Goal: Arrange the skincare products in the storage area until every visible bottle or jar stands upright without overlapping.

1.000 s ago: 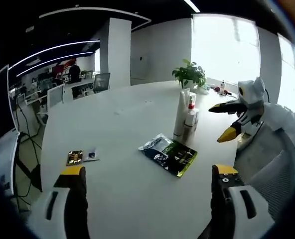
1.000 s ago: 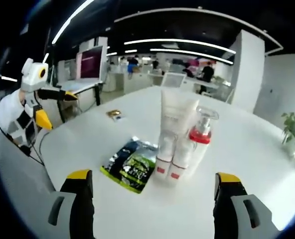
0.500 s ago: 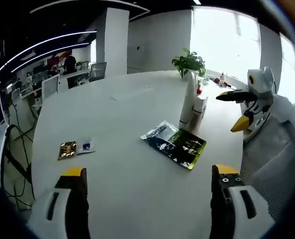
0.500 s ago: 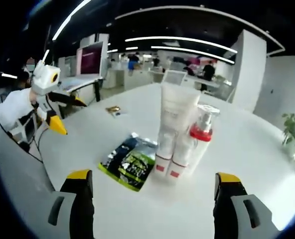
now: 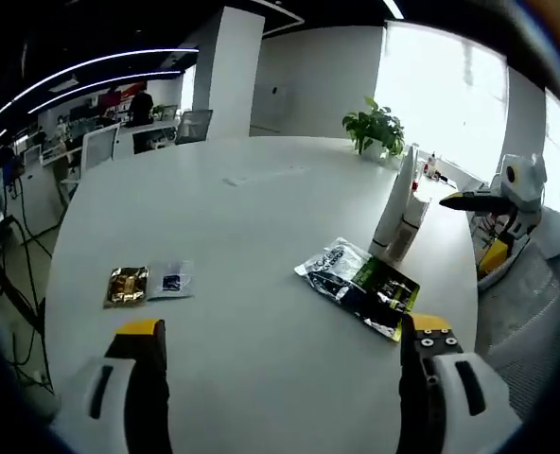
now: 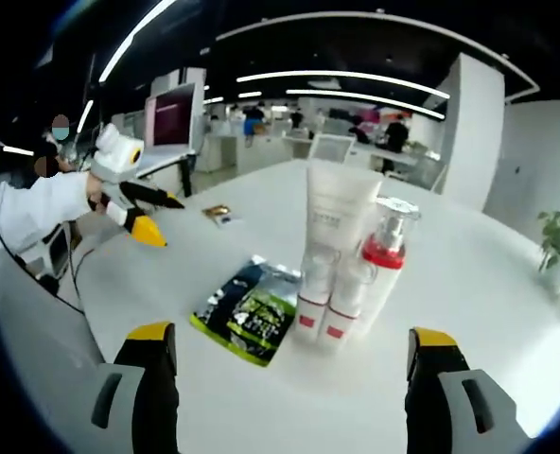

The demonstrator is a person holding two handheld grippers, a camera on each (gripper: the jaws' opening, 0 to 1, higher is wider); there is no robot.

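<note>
White table [image 6: 507, 274]: tube [image 6: 335, 210] and pump bottle [image 6: 382, 255] upright beside flat green pouch [image 6: 250, 312], labels unreadable; left gripper [image 5: 280, 388] and right gripper [image 6: 285, 388] both agape, empty.

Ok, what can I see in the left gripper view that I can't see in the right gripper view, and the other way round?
Left gripper view alone: two small packets, one gold and one clear, lying close up on the table, plus the right gripper coming in from the right.

Right gripper view alone: the red pump bottle, the white tube and two small red-capped tubes clustered upright, seen from near.

Both: the dark green pouch lying flat, and open fingers.
</note>
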